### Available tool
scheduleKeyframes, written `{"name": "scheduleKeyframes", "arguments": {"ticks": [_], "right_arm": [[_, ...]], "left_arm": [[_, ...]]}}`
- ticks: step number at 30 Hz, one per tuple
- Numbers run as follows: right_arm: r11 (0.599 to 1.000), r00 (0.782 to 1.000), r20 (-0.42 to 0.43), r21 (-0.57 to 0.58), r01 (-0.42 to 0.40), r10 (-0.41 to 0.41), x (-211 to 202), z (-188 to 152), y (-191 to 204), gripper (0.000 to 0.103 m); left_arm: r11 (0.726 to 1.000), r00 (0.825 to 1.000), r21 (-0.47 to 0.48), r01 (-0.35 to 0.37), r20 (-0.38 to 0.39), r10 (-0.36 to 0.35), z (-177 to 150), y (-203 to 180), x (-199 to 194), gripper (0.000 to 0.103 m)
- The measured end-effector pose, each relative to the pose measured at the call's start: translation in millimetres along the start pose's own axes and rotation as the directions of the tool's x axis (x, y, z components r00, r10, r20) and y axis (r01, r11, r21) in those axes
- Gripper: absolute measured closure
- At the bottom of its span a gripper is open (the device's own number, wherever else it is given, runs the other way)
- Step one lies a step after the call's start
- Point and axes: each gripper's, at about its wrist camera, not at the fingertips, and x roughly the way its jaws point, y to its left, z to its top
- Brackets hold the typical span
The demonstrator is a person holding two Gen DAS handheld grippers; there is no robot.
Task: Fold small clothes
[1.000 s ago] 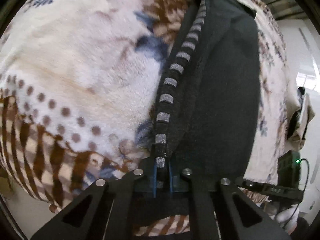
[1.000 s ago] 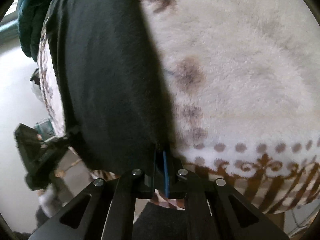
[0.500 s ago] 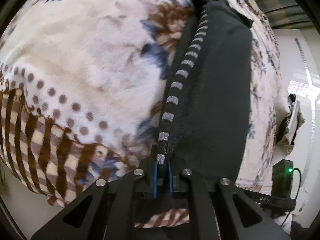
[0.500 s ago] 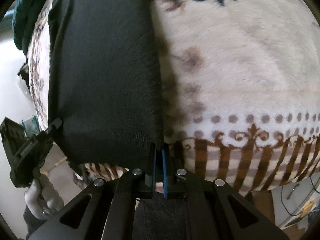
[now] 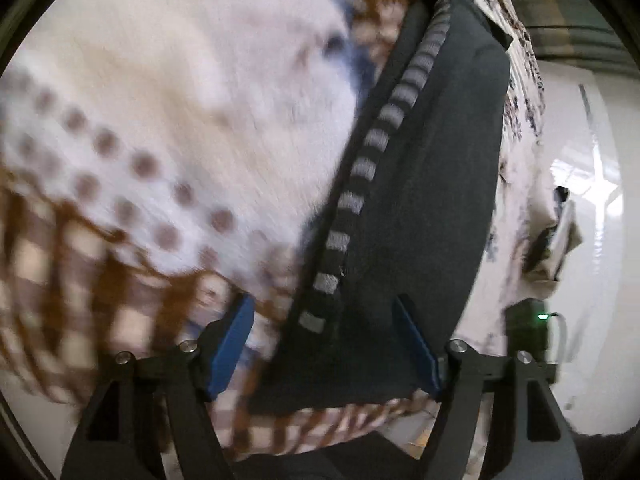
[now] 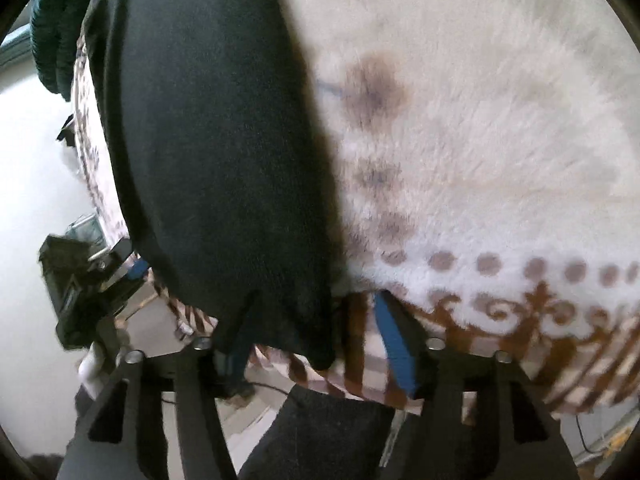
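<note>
both tongs, left tongs (image 5: 324,344) and right tongs (image 6: 316,336), gape wide, gripping nothing. the dark garment (image 5: 420,184) lies flat on the floral blanket (image 5: 180,100), its striped trim (image 5: 360,184) running toward one o'clock.

We count one dark garment (image 5: 432,200) with one striped trim strip (image 5: 362,176) lying on one fleece blanket (image 5: 180,92), two grippers, the left gripper (image 5: 326,344) and the right gripper (image 6: 316,344), both spread wide, one black box with a green light (image 5: 528,328), and one green quilted jacket (image 6: 56,36).
</note>
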Motion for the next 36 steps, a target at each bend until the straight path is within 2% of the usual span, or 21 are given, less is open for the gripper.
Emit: {"name": "scheduleKeyframes", "arguments": {"ticks": [3,5,6,7,8,9,10,11,15,20,21,25,28,30,33,36], "right_arm": [[0.997,0.998,0.005,0.032,-0.066,0.066,8.5,8.6,-2.8,0.037],[0.992,0.993,0.007,0.043,-0.117,0.117,14.4,10.8,1.5,0.036],[0.990,0.991,0.010,0.052,-0.132,0.132,10.8,8.6,-2.2,0.036],[0.982,0.985,0.011,0.072,-0.173,0.173,11.6,7.7,-0.9,0.041],[0.978,0.983,0.012,0.095,-0.186,0.186,12.5,6.2,0.2,0.066],[0.973,0.980,0.020,0.119,-0.199,0.198,13.4,3.3,0.6,0.079],[0.967,0.977,0.031,0.140,-0.214,0.212,13.0,2.1,-0.2,0.089],[0.960,0.975,0.047,0.168,-0.223,0.218,11.9,-0.4,-0.3,0.093],[0.956,0.965,0.087,0.140,-0.258,0.248,-13.0,-10.7,16.6,0.095],[0.955,0.943,0.155,-0.008,-0.298,0.295,-76.6,-13.5,64.2,0.096],[0.953,0.939,0.167,-0.029,-0.301,0.301,-90.6,-10.5,67.1,0.096],[0.935,0.905,0.235,-0.123,-0.333,0.353,-145.7,20.1,97.9,0.096],[0.931,0.882,0.309,-0.190,-0.311,0.357,-185.1,57.2,130.8,0.096],[0.934,0.868,0.351,-0.194,-0.299,0.350,-206.3,89.8,145.6,0.096],[0.943,0.861,0.389,-0.194,-0.271,0.327,-238.0,132.5,157.0,0.096],[0.952,0.848,0.434,-0.185,-0.245,0.303,-262.3,200.7,173.5,0.096]], "left_arm": [[0.999,0.999,0.015,0.037,-0.024,-0.036,-2.4,-8.2,20.3,0.034],[0.998,1.000,0.054,-0.020,-0.006,0.020,-4.5,-20.6,27.0,0.036],[0.996,0.998,0.058,-0.065,0.004,0.065,-6.5,-27.4,27.0,0.042],[0.994,0.996,0.059,-0.088,0.009,0.088,-7.3,-31.2,24.8,0.051],[0.992,0.994,0.069,-0.107,0.018,0.106,-10.3,-39.0,21.8,0.070],[0.990,0.993,0.076,-0.117,0.027,0.116,-12.8,-43.9,19.5,0.086],[0.990,0.993,0.074,-0.117,0.034,0.114,-15.0,-45.5,16.1,0.086],[0.993,0.994,0.059,-0.100,0.041,0.097,-17.8,-47.7,11.5,0.087],[0.999,0.997,-0.006,-0.034,0.062,0.035,-24.3,-52.7,-7.7,0.088],[0.998,0.993,-0.014,0.063,0.105,-0.061,-19.0,-85.3,-49.1,0.089],[0.996,0.990,-0.011,0.084,0.119,-0.082,-15.6,-91.7,-57.4,0.092],[0.984,0.964,0.008,0.178,0.200,-0.176,18.9,-120.8,-91.6,0.096],[0.978,0.943,0.065,0.199,0.259,-0.210,64.0,-148.6,-102.3,0.096],[0.974,0.935,0.092,0.206,0.276,-0.224,97.7,-163.7,-98.8,0.096],[0.969,0.924,0.117,0.217,0.297,-0.242,145.4,-185.3,-91.2,0.096],[0.965,0.912,0.122,0.232,0.319,-0.259,203.3,-196.6,-84.7,0.096]]}}
